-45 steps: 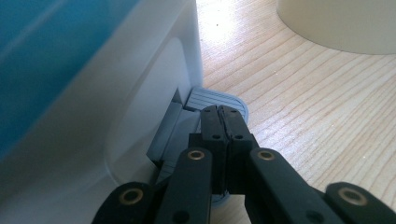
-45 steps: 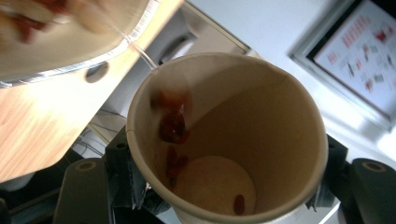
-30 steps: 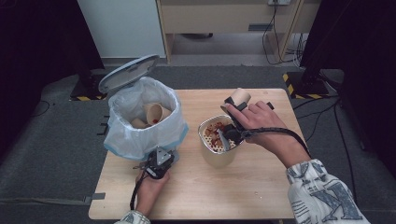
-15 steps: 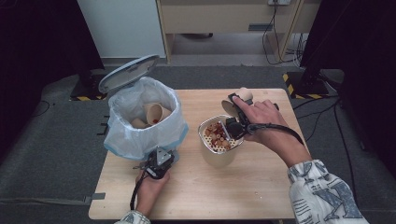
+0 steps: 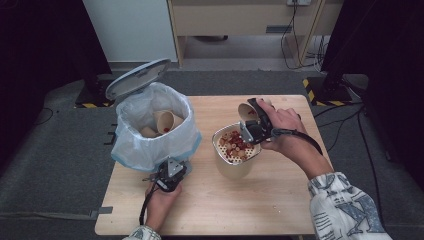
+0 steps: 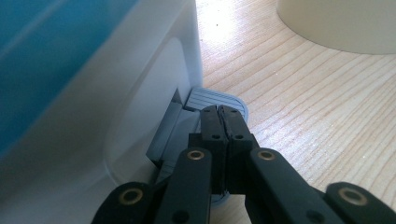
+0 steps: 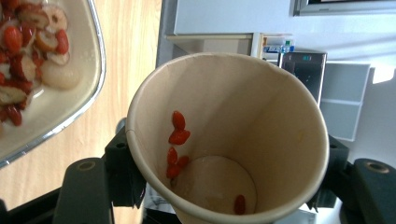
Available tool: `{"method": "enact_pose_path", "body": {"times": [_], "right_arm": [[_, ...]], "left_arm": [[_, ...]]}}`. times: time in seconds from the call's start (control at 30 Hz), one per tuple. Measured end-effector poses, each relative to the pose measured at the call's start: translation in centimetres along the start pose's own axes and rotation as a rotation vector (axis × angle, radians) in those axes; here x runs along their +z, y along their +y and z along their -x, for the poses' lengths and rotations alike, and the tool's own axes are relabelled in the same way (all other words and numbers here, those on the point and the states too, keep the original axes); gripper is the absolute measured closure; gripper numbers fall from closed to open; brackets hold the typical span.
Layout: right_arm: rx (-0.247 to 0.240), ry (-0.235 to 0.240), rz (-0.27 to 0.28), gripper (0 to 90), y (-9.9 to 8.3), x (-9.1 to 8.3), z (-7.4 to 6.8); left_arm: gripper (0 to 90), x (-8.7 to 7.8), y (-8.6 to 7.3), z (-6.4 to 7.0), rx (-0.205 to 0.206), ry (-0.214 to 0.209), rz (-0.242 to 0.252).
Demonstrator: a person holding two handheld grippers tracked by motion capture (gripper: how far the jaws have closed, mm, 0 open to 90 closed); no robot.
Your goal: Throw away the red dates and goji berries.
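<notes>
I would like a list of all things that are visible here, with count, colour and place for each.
Table: one, light wood, centre of the high view.
Bin: one, white with a pale blue bag, table's left part, lid open.
Pedal: one, grey, at the bin's foot.
Cups in the bin: at least two, beige.
Strainer container: one, cream, mid-table, full of red and pale bits.
Paper cup: one, beige, tilted, a few red bits inside.
Left gripper: black, jaws shut, tips on the pedal.
Right gripper: black, clamped on the paper cup beside the strainer container.
Patterned sleeve: one, white and blue, lower right.
</notes>
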State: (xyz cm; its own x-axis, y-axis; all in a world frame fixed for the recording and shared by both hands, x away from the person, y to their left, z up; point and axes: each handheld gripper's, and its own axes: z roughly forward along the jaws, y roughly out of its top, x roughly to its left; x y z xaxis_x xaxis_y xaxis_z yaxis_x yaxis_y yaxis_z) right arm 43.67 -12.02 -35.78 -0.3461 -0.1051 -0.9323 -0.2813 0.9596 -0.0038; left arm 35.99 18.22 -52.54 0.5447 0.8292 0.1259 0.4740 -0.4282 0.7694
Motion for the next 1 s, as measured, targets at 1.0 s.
{"method": "enact_pose_path", "body": {"times": [1.0], "right_arm": [[0.526, 0.097, 0.16, 30.7, -3.0, -0.4, 1.8]], "left_arm": [[88.4, 0.0, 0.0, 0.0, 0.0, 0.0, -0.001]]}}
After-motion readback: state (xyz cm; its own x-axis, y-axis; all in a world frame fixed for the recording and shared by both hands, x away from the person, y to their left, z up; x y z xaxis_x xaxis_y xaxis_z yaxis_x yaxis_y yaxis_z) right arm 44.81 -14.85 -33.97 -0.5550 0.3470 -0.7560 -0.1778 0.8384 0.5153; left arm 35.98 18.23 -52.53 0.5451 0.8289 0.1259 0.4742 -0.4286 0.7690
